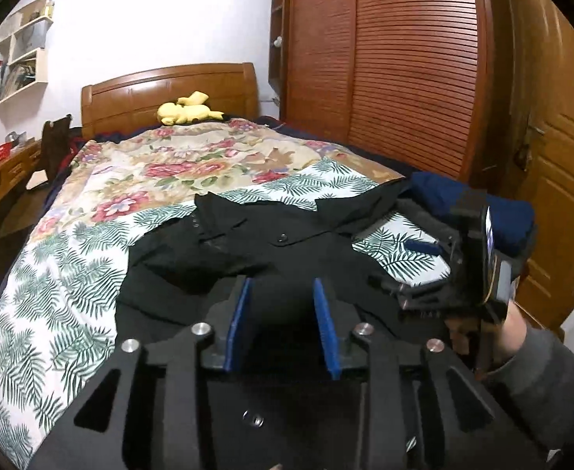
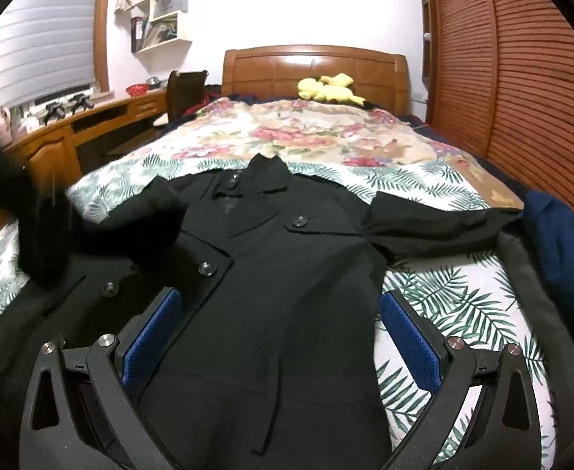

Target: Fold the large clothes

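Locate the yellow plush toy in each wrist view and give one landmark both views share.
Left wrist view: the yellow plush toy lies upper left of centre, at the head of the bed against the wooden headboard.
Right wrist view: the yellow plush toy lies upper centre, slightly right, against the same headboard.
Shared landmark: the black coat spread on the leaf-print cover, in the lower middle of both views.
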{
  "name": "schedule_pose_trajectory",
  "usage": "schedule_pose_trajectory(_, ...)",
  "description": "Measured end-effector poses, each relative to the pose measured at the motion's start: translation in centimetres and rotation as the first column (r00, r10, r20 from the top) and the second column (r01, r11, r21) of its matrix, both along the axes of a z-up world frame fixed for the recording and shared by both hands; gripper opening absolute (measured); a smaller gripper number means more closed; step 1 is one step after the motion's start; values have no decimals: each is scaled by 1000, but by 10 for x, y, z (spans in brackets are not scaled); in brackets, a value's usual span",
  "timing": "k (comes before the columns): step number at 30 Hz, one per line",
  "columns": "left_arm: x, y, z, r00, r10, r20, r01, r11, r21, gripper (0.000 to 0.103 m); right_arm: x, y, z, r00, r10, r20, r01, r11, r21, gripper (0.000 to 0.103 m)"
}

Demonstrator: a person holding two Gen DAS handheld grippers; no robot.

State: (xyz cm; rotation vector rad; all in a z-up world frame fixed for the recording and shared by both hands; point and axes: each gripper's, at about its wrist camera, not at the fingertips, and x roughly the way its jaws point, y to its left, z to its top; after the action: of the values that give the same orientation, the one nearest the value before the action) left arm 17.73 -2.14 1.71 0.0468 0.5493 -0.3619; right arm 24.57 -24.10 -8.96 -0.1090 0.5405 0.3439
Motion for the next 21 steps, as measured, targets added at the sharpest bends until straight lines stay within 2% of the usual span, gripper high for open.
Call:
schedule_pose_trajectory(3, -9, 7, -11, 1000, 26, 6, -26, 1000, -6, 35, -1, -2, 4, 1000, 7, -3, -7, 1000, 21, 103)
schedule_pose_trajectory(6, -13, 24, -25, 999, 43, -17, -44, 998, -51, 36, -5, 1, 5, 1000, 25, -7, -25, 999, 35, 103)
schedule_pose_trajectory(13, -14, 52, -52, 993, 118, -23, -119, 991, -54, 36, -11, 29, -6, 991, 121, -53, -119, 992, 39, 103)
schedule_pose_trajectory(17, -11, 66, -69, 983, 185, -12, -186, 982, -34, 36, -18, 55, -20, 977, 191, -95, -188, 981, 36, 103)
schedule_pose_trajectory(21, -9, 73, -83, 977, 214, -17, -214, 976, -35, 36, -27, 82, -42, 950, 268, -161, -265, 963, 36, 102)
